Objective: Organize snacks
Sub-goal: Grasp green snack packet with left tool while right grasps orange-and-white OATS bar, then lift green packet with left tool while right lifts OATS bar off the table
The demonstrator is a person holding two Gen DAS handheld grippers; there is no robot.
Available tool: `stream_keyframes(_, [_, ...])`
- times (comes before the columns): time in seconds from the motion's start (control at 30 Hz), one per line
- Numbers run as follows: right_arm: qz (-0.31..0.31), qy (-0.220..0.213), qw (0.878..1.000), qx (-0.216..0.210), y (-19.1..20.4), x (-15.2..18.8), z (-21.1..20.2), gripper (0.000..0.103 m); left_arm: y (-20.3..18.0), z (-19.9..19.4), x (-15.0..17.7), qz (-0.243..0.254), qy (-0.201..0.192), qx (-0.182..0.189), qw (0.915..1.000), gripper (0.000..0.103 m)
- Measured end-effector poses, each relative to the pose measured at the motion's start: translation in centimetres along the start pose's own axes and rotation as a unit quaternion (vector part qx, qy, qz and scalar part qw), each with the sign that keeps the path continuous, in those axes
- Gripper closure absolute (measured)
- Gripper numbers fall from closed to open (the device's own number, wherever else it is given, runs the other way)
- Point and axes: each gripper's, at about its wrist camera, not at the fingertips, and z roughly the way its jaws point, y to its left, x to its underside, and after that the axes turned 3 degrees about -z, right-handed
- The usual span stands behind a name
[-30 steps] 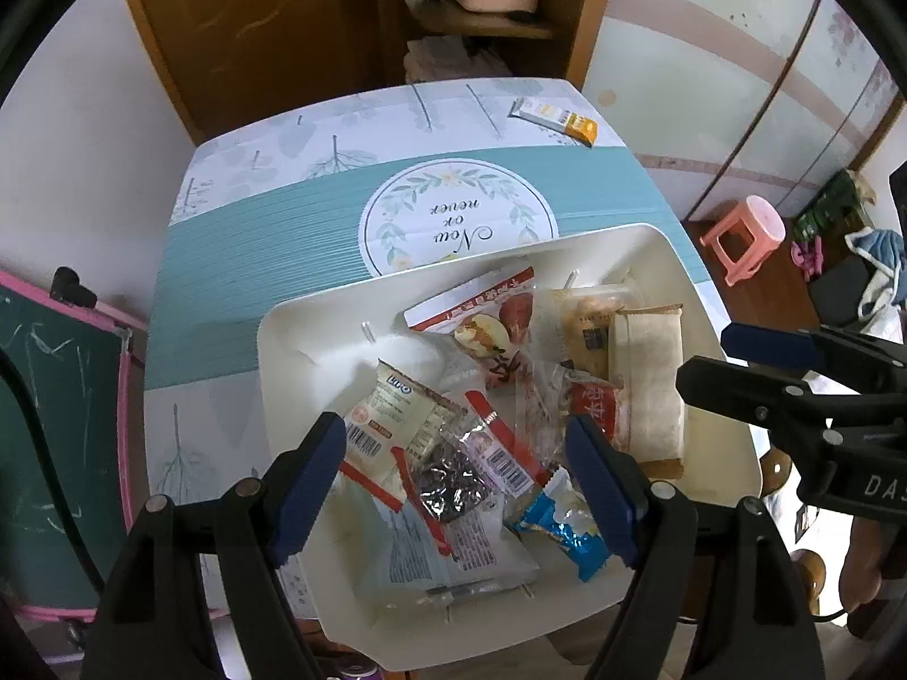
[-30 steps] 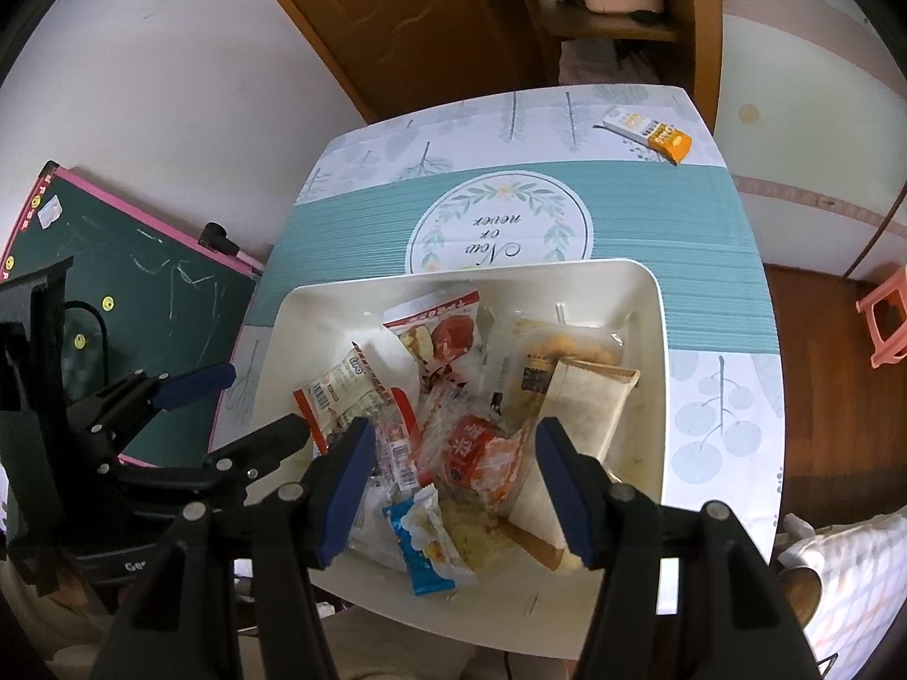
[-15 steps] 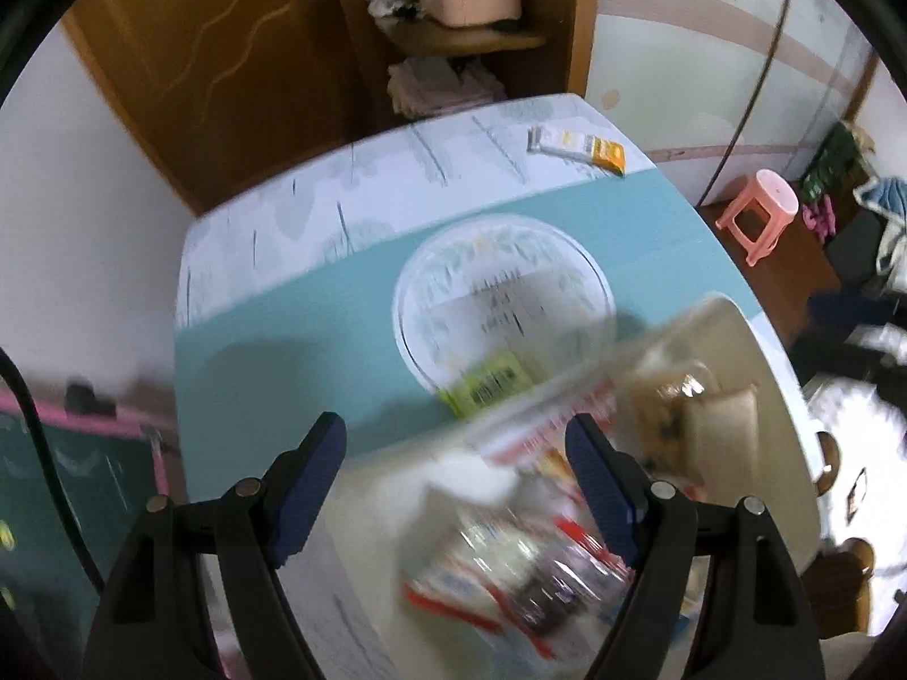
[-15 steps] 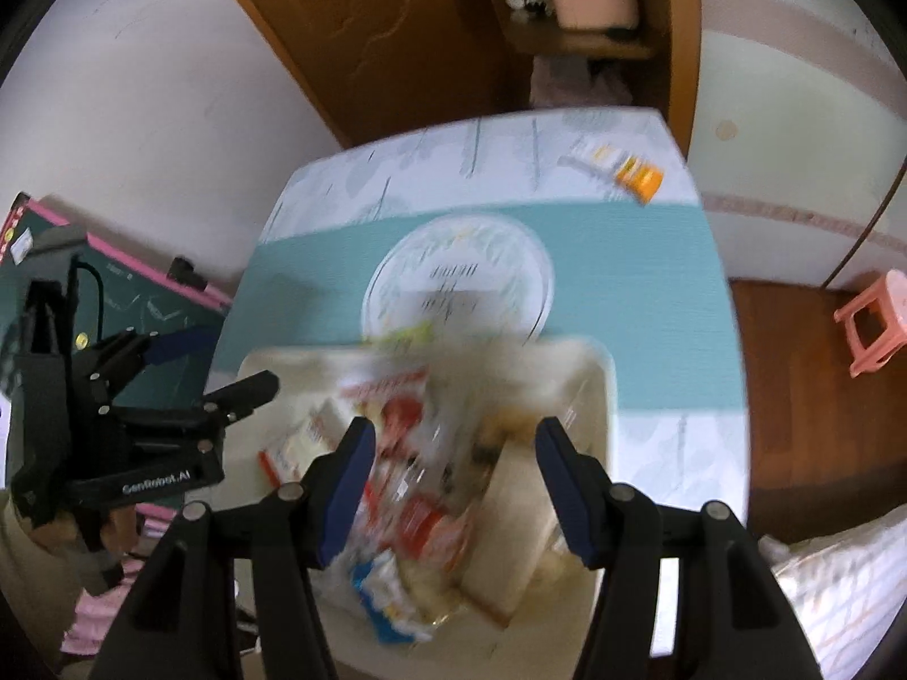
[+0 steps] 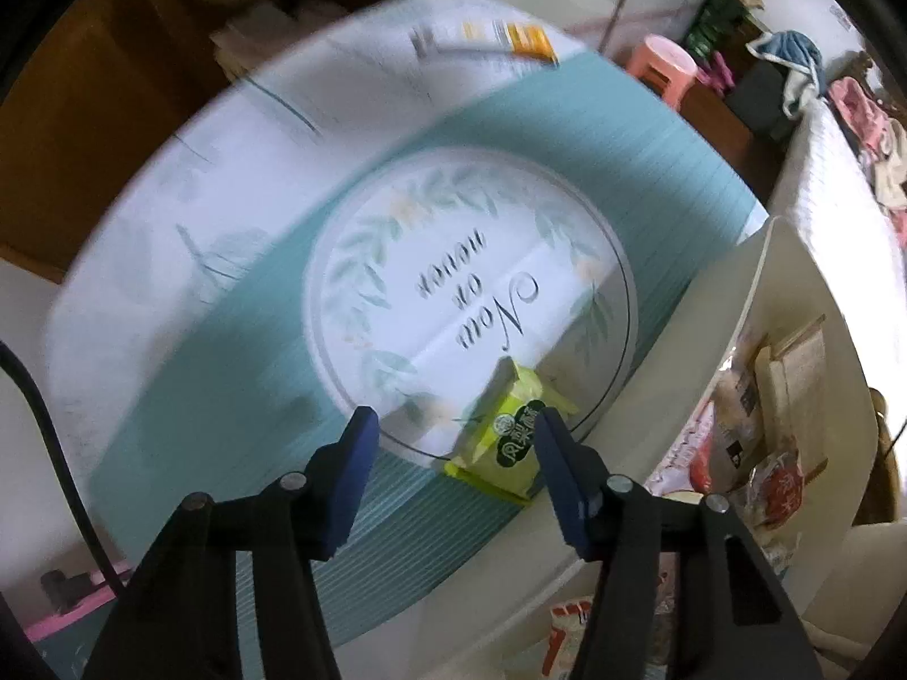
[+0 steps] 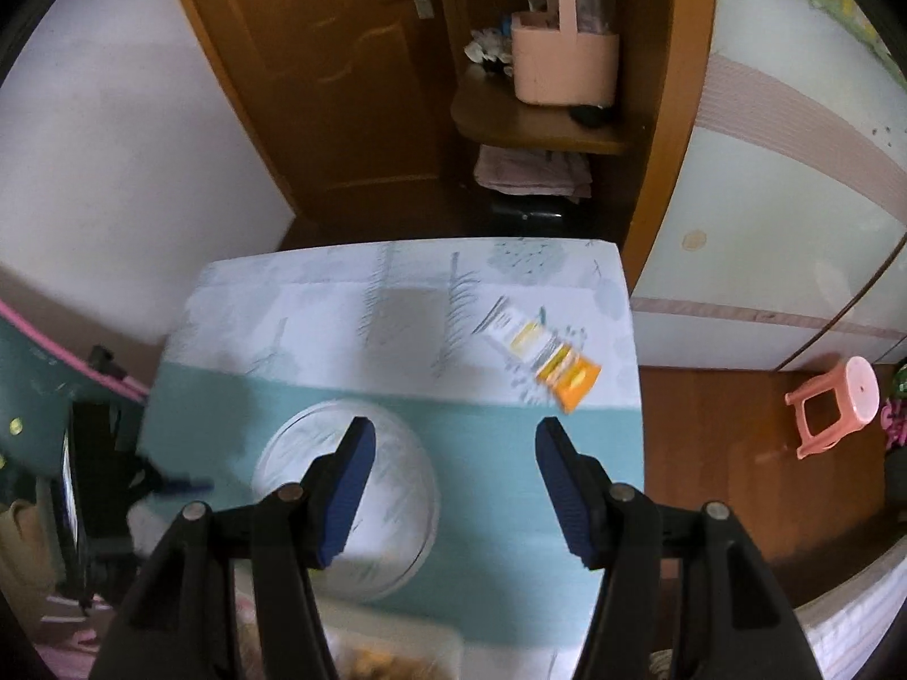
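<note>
Left claw [image 5: 453,442] has its jaws wide apart, nothing between them. It hangs over the tabletop [image 5: 238,396] just short of the green snack packet [image 5: 513,436]. The packet lies flat on the teal cloth at the edge of the round "Now or never" print, right beside the outer wall of the white tray [image 5: 731,306]; whether they touch is unclear. The tray holds a pile of mixed wrapped snacks [image 5: 759,430] and sits at the right of the left wrist view, tilted by the fisheye.

Right claw [image 6: 453,476] is also spread open and empty, aimed across the tabletop toward the far end. An orange-and-white packet [image 6: 544,351] lies there alone, well apart from the tray. That view is motion-blurred, so fine detail on it is unreadable.

Handling, judged from looks:
- The green packet is a small pillow-style wrapper: light, soft, crinkly film, probably slick.
- Contents are likely crushable, so a gentle close is better than a hard clamp.
- Best hold is across the short width at mid-body, pads square to the flat faces; the sealed end fins are thin and could slip out.
- It lies flat, so the lower finger has to scrape under an edge; the packet may slide on the cloth.
- The orange-and-white packet looks flat and thin too, so the same approach applies.
</note>
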Motion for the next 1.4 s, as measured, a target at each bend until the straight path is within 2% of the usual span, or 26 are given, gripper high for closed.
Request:
stream_keyframes(0.2, [0.001,0.052,0.999,0.01,-2.5,-3.9,8.4,0.044,0.8,3.0,-1.0,-0.003,0.043,0.08,0.9959,0.048])
stream_keyframes(0.33, [-0.03,0.081,0.995,0.046,-3.4,-4.2,13.1,0.044,0.5,4.2,-1.2,0.035,0.066,0.1,0.9922,0.048])
stream_keyframes(0.5, [-0.063,0.106,0.991,0.048,-4.4,-4.7,17.2,0.044,-0.1,4.9,-1.4,0.074,0.087,0.121,0.986,0.05])
stream_keyframes(0.6, [-0.08,0.119,0.989,0.039,-4.7,-4.8,18.5,0.044,-0.4,5.2,-1.8,0.093,0.096,0.127,0.9828,0.051])
stream_keyframes(0.73, [-0.084,0.14,0.986,0.029,-4.9,-4.5,19.7,0.044,-0.5,5.8,-2.5,0.091,0.122,0.145,0.9777,0.051])
stream_keyframes(0.83, [-0.083,0.151,0.985,0.025,-5.0,-4.2,20.4,0.044,-0.5,6.8,-3.1,0.063,0.155,0.162,0.9724,0.051])
stream_keyframes(1.0, [-0.09,0.154,0.984,0.026,-4.5,-3.7,21.2,0.038,-0.4,7.3,-3.4,0.033,0.173,0.184,0.967,0.051])
stream_keyframes(1.2, [-0.092,0.157,0.983,0.034,-3.7,-3.0,20.8,0.038,-0.2,7.7,-4.2,0.002,0.193,0.168,0.9668,0.049])
stream_keyframes(1.27, [-0.088,0.161,0.982,0.036,-3.5,-2.8,20.5,0.045,-0.8,8.0,-4.9,-0.012,0.203,0.154,0.967,0.05])
stream_keyframes(1.33, [-0.087,0.163,0.982,0.037,-3.2,-2.5,20.1,0.059,-0.9,8.1,-5.3,-0.023,0.213,0.141,0.9666,0.049])
stream_keyframes(1.4, [-0.08,0.17,0.981,0.044,-2.9,-2.1,19.8,0.061,-0.8,8.2,-5.5,-0.04,0.222,0.137,0.9645,0.048])
